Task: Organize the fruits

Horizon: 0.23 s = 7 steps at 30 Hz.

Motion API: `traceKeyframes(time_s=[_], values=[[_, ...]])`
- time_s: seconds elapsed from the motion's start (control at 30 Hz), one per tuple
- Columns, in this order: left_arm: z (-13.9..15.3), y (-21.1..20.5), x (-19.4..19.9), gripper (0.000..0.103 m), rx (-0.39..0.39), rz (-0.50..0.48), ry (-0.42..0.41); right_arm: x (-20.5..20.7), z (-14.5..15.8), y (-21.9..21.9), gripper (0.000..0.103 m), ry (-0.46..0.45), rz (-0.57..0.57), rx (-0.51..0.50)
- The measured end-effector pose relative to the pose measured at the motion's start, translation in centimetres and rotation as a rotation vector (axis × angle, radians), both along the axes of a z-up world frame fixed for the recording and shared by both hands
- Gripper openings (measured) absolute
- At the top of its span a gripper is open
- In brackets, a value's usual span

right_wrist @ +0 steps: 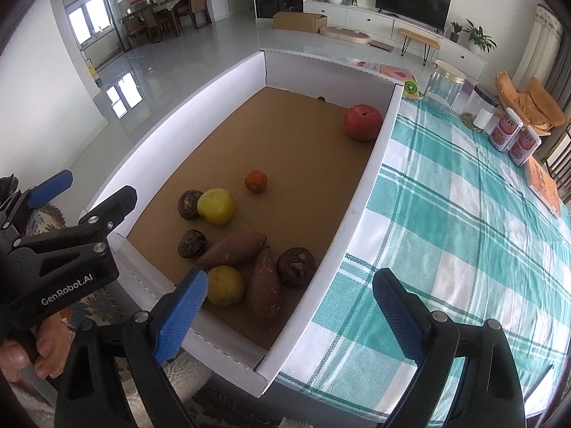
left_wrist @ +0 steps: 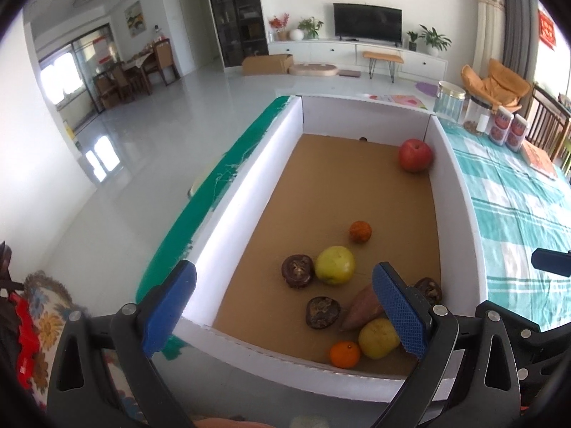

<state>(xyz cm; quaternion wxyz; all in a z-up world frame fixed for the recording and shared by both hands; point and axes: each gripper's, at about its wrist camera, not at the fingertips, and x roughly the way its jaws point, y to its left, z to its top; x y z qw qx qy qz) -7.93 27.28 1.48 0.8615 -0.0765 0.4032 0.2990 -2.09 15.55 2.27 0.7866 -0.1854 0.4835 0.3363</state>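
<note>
From the left wrist, the left gripper (left_wrist: 283, 306) hung spread and empty over the near end of the white-walled cardboard box (left_wrist: 249, 174), where a yellow-green round fruit (left_wrist: 335, 264), a small orange citrus (left_wrist: 360, 231) and a dark brown wrinkled fruit (left_wrist: 297, 271) lay near together, with a red apple (left_wrist: 415, 154) well apart in the far corner. From the right wrist, the right gripper (right_wrist: 289, 305) was likewise spread, holding nothing, above the box's near corner beside the teal checked cloth on the bench (right_wrist: 446, 221), with two reddish-brown sweet potatoes (right_wrist: 232, 250) touching below it.

My pads (right_wrist: 180, 317) were blue textured rubber on matt black plastic arms. Box (right_wrist: 360, 192) was white card, brown matt cardboard floor. Tablecloth (right_wrist: 464, 235) was woven checked cloth. Apple (right_wrist: 362, 122) looked glossy; sweet potatoes (right_wrist: 264, 287) rough, dull. Jars (right_wrist: 444, 83) were clear glass.
</note>
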Motion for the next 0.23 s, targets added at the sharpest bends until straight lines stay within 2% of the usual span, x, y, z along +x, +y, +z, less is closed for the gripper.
traceKeyframes(time_s=[0.23], values=[[-0.28,-0.02,-0.37,0.1,-0.027,-0.015,-0.003,-0.23,-0.33,0.27,0.093,0.0,-0.003,-0.012]])
